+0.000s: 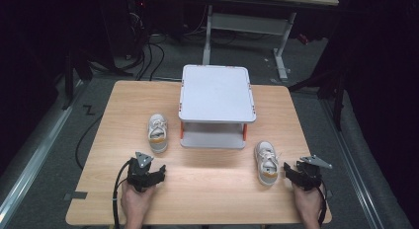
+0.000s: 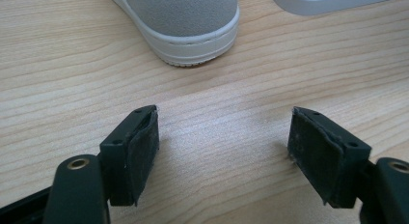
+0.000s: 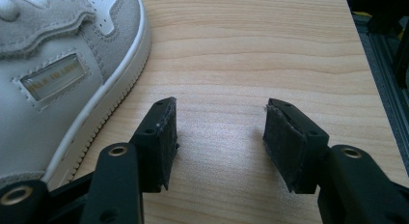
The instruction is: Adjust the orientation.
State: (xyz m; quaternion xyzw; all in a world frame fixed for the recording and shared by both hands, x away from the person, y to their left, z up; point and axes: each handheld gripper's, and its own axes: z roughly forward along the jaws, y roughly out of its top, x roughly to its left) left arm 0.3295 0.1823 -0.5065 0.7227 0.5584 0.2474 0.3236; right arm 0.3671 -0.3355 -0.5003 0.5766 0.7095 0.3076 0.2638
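Observation:
Two small grey-and-white sneakers lie on the wooden table. The left sneaker (image 1: 158,133) sits left of a white two-tier shelf (image 1: 216,98); its heel (image 2: 185,23) faces my left gripper (image 2: 224,151). That gripper (image 1: 148,175) rests open near the table's front, a short way behind the shoe. The right sneaker (image 1: 267,162) lies right of the shelf's front; its side (image 3: 58,84) is just left of my right gripper (image 3: 219,137). My right gripper (image 1: 302,174) is open, beside the shoe, with bare wood between its fingers.
The shelf has a white top and a lower tray (image 1: 212,138) with orange posts. Table edges lie close at the front and right (image 3: 371,89). A second desk frame (image 1: 247,21) and cables stand on the floor beyond.

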